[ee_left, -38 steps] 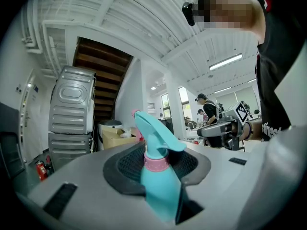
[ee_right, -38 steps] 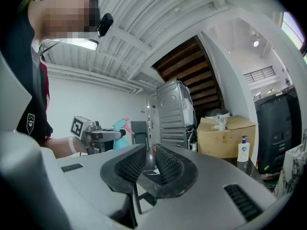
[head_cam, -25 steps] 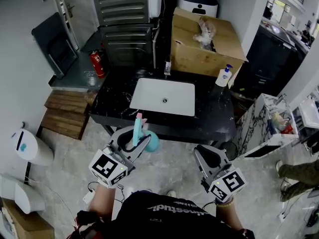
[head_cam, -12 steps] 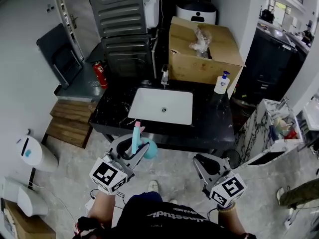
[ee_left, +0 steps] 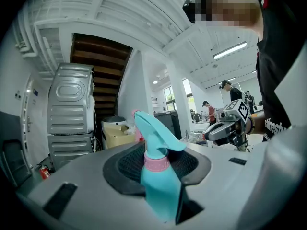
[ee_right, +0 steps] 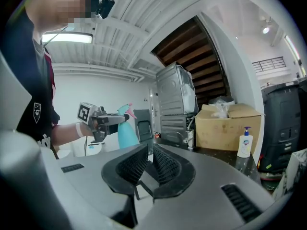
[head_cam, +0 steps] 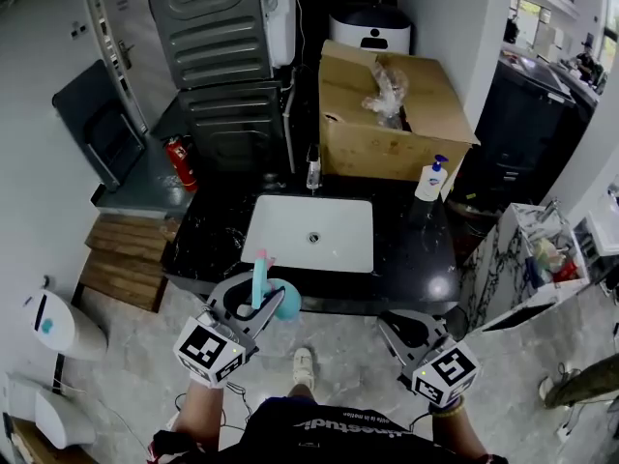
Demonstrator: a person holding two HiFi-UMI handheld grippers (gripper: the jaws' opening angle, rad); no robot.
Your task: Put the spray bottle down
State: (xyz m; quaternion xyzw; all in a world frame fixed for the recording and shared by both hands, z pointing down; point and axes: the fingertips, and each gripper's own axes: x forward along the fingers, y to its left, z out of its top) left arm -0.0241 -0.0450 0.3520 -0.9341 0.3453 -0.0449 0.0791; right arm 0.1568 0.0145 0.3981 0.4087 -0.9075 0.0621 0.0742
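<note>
Left claw (head_cam: 254, 304) grips the spray bottle (head_cam: 259, 276); stand it upright on the bench (head_cam: 416, 251). Right claw (head_cam: 399, 321) is narrow, empty.

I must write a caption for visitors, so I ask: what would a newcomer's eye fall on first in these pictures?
First, the turquoise spray bottle with its pink collar, clamped upright in the left gripper at the front of the black counter. Next, the white sink set in that counter, and the big cardboard box behind it, with a soap dispenser at its right.
</note>
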